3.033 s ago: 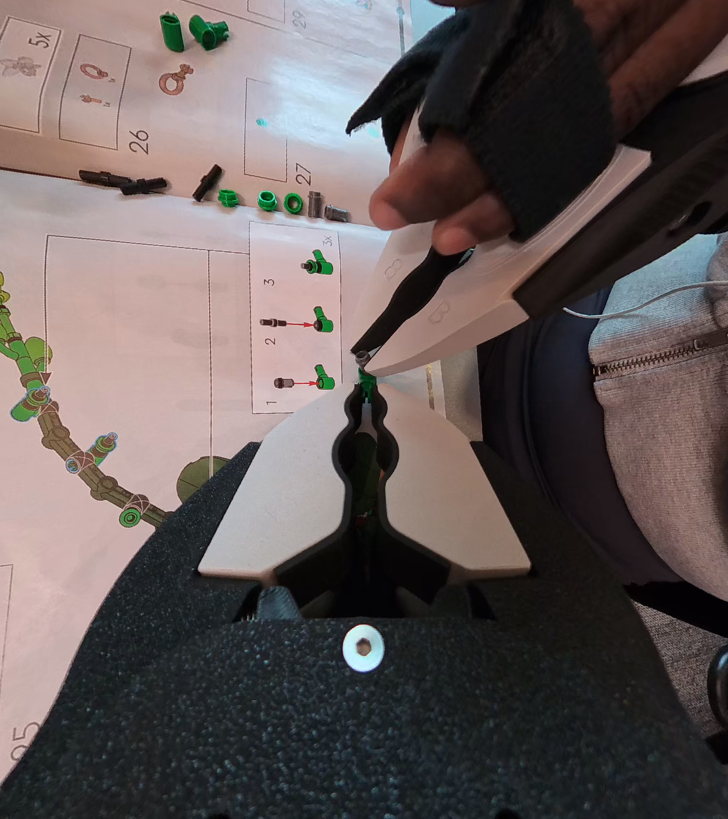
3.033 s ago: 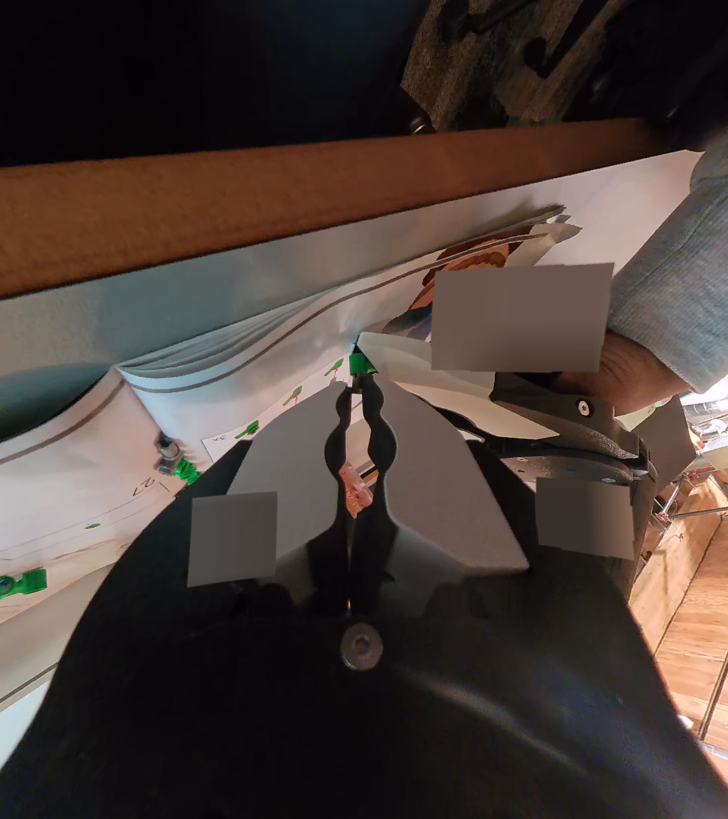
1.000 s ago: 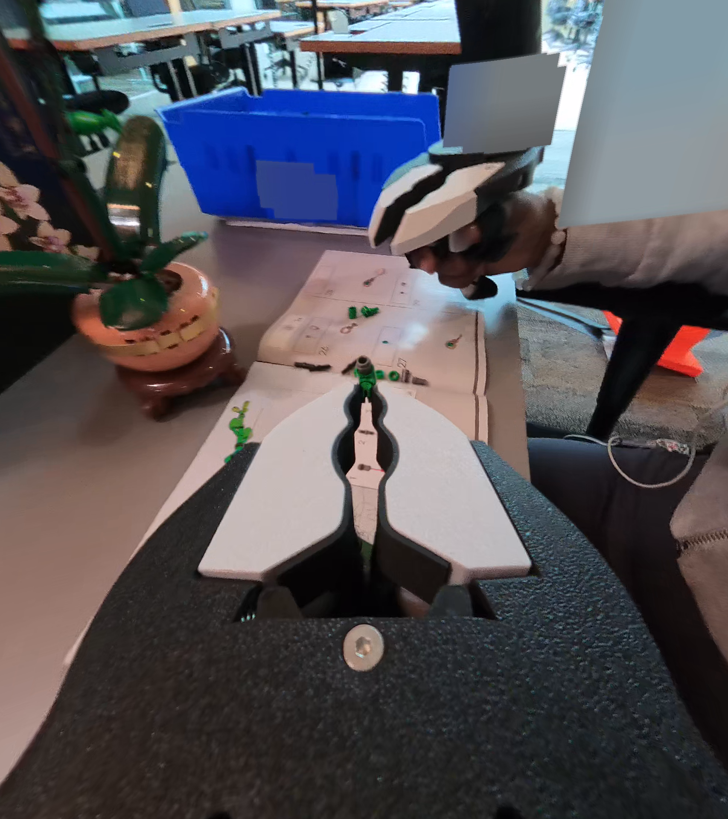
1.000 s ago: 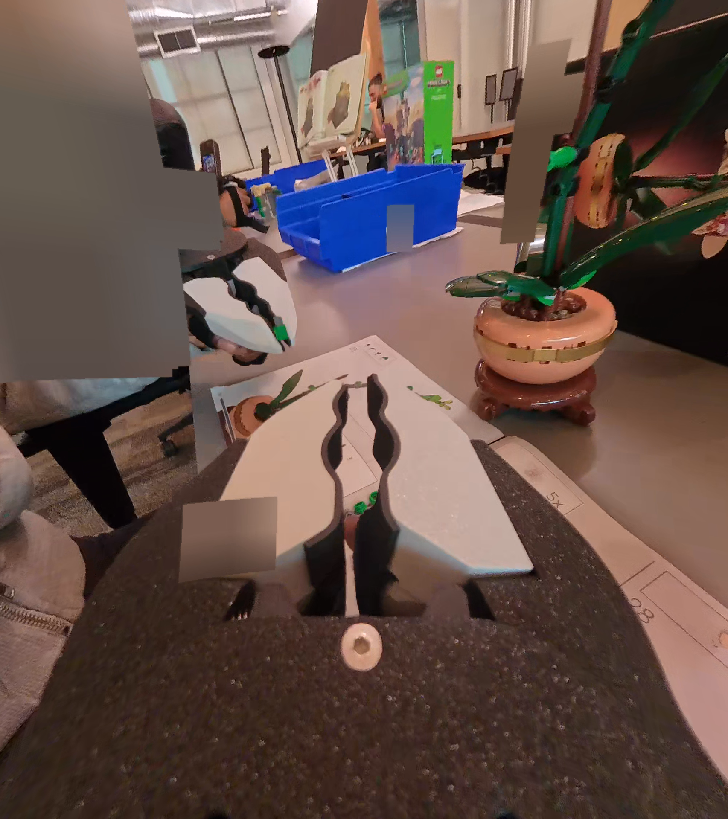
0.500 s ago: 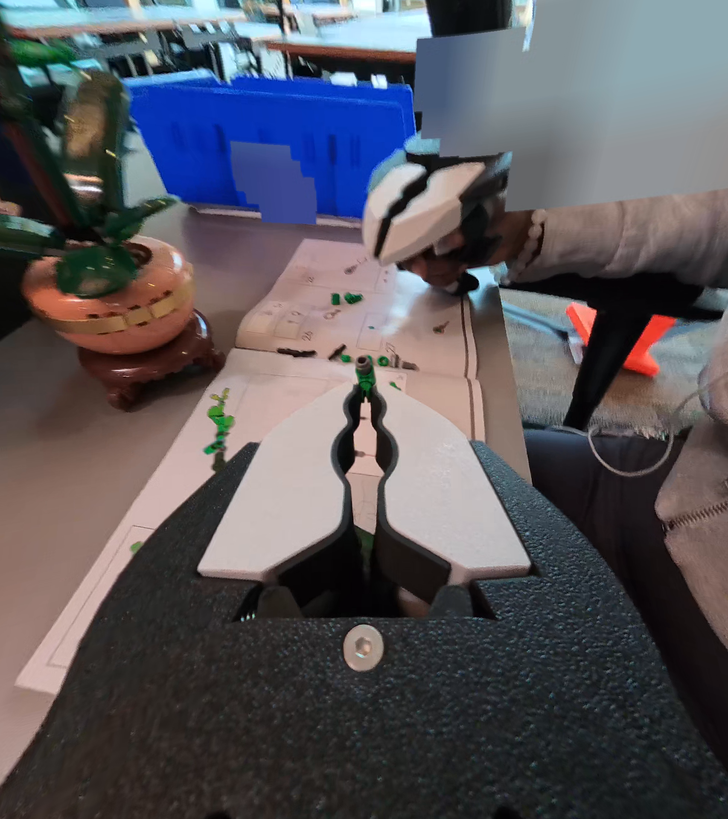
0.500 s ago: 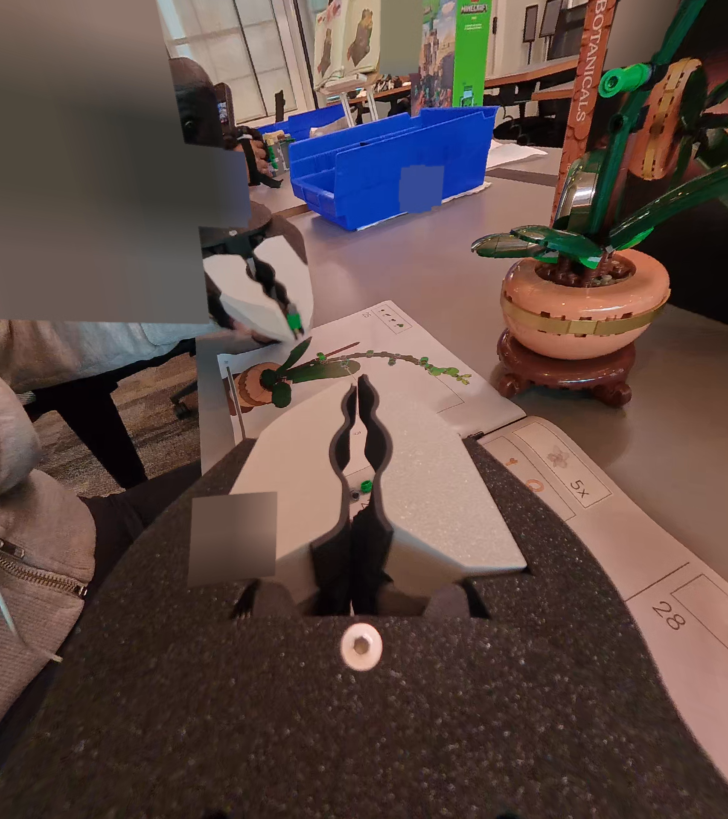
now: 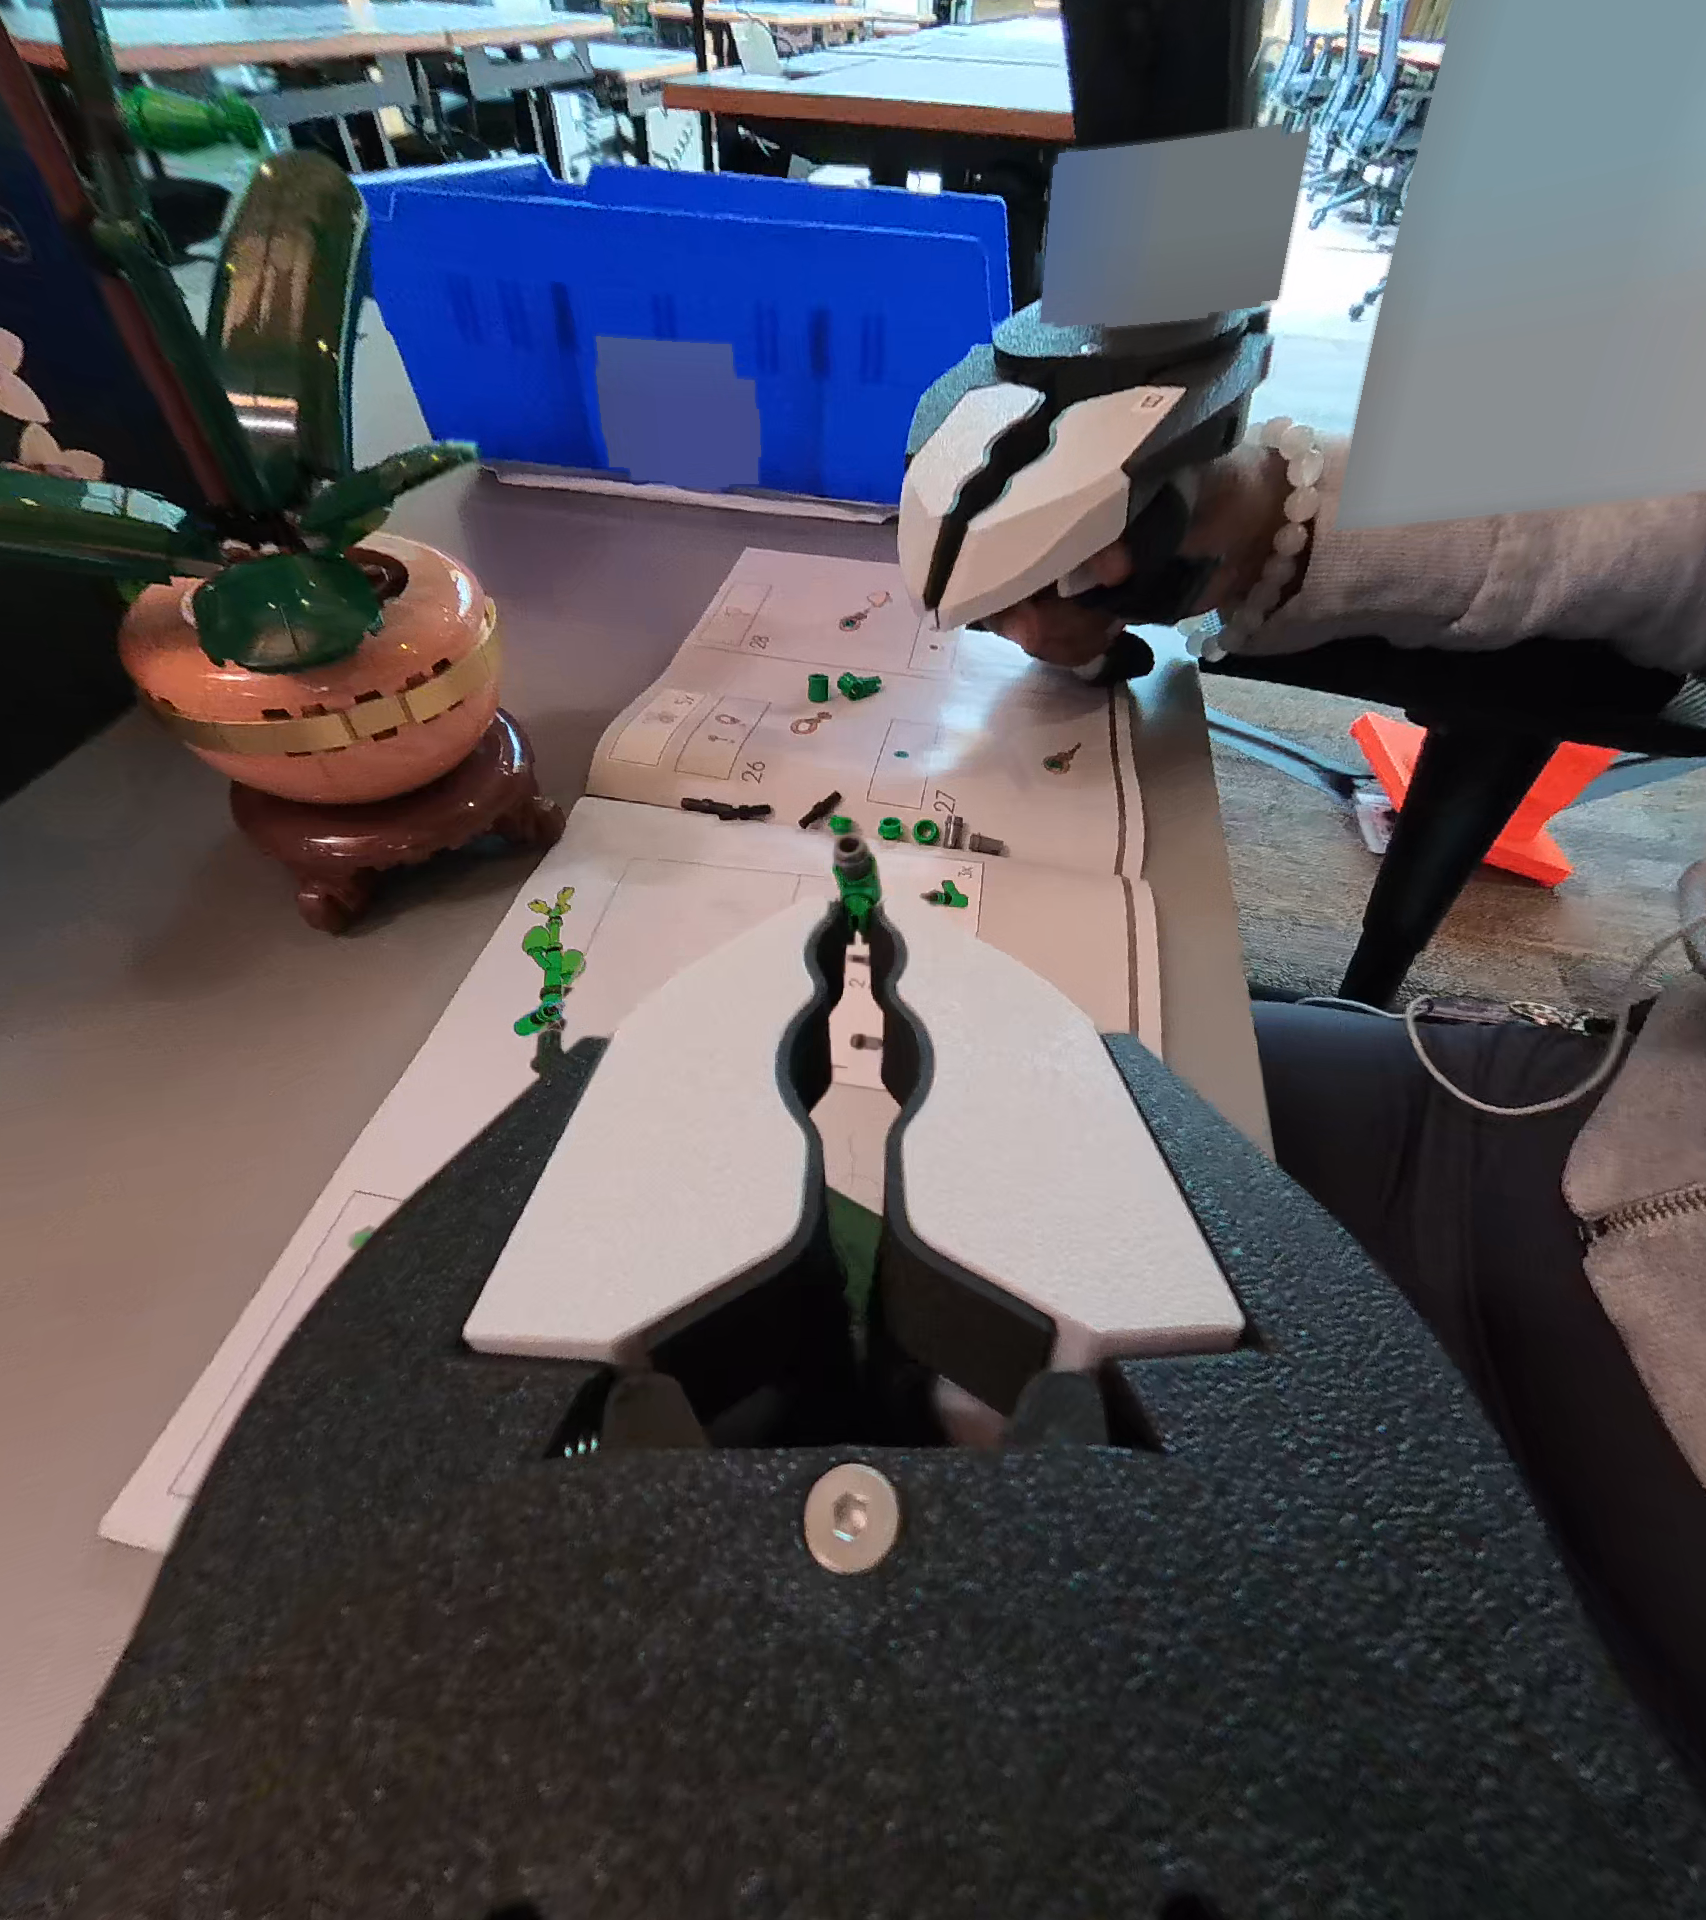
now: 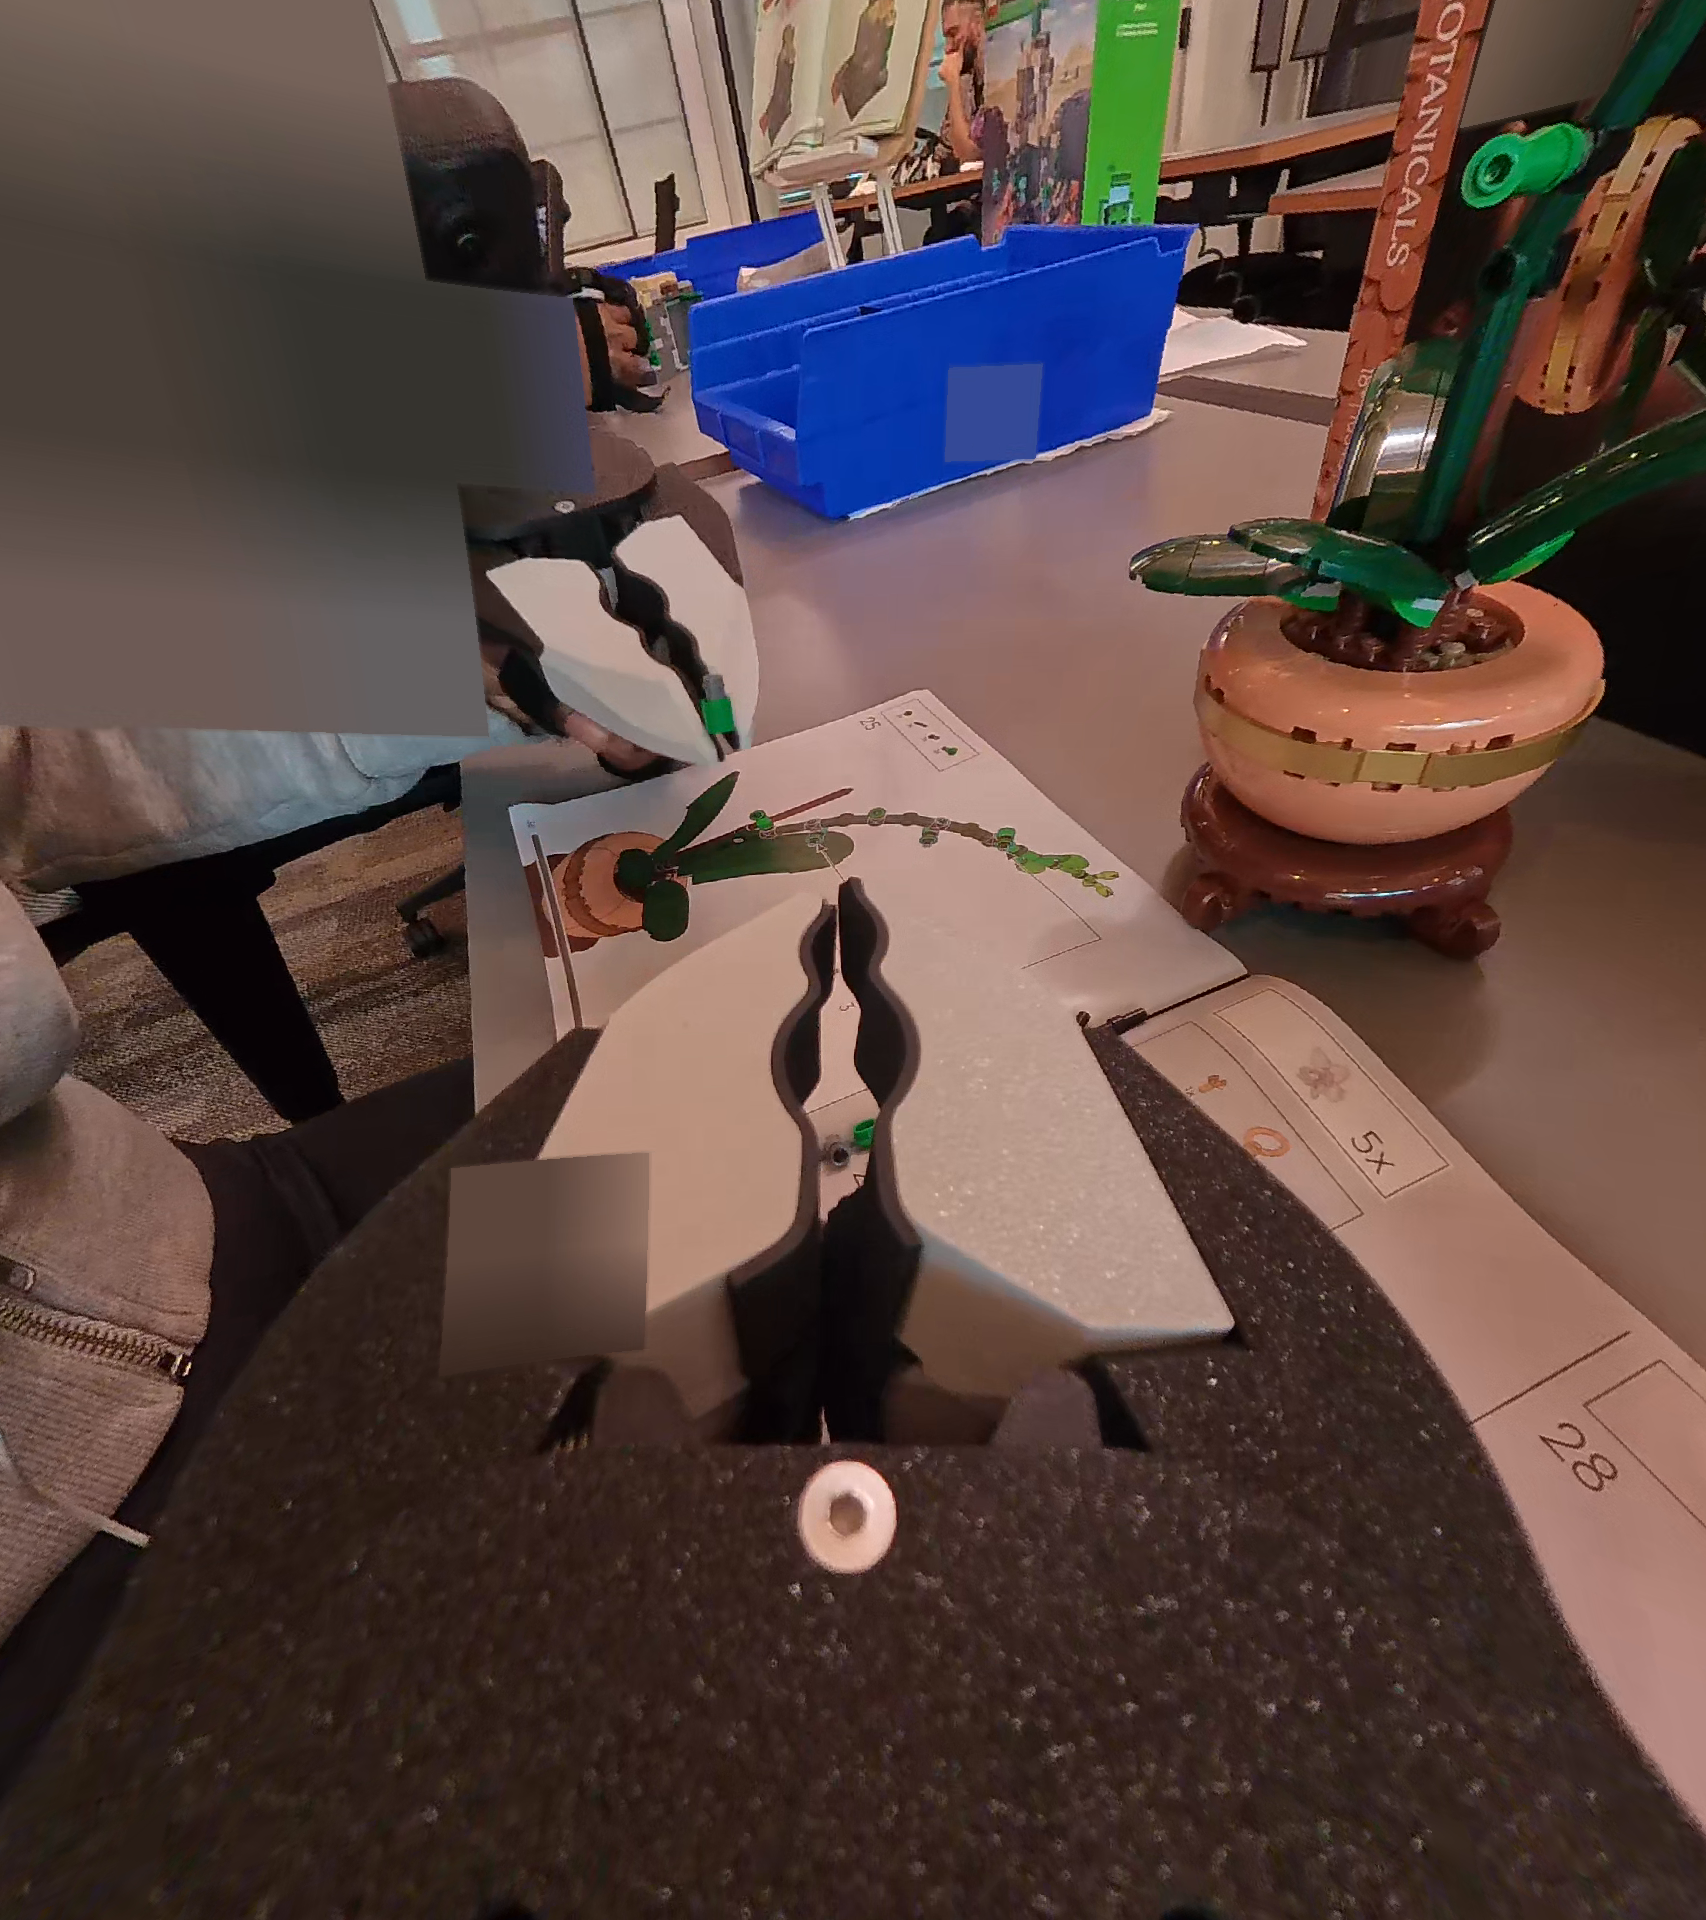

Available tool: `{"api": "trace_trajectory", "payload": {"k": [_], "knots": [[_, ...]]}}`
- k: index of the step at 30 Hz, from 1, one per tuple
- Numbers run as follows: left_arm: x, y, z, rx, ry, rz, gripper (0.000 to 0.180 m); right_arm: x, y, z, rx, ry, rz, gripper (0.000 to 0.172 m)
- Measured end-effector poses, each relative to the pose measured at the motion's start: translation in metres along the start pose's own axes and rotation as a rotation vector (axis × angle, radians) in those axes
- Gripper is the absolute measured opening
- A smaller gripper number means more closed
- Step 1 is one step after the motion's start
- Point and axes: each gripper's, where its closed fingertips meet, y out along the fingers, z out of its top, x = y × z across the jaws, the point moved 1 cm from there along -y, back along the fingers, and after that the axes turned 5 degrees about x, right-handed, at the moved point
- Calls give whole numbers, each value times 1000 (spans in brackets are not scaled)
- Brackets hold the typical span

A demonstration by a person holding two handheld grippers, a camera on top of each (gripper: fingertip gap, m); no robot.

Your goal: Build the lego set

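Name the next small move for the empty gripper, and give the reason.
Probably bring the right gripper down to the loose green and grey pieces in the fold of the open booklet and open it there. Its jaws are shut on nothing, while the left gripper already pinches a green connector with a grey pin, apparently put together, above that page.

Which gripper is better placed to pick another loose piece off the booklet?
Right gripper, probably: its closed tips hold nothing. The left gripper already clamps a green piece.
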Motion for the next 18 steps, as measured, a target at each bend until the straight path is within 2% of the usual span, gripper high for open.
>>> {"api": "trace_trajectory", "payload": {"k": [7, 11, 18], "knots": [[4, 2, -4, -30, -24, -45, 3, 0, 0, -1, -5, 8, 5, 1], [7, 4, -8, -56, -6, -63, 3, -1, 5, 2, -7, -19, 15, 7], [8, 5, -9, -72, -12, -76, 3, -12, 35, 43, 38, -15, 58, 7]]}}
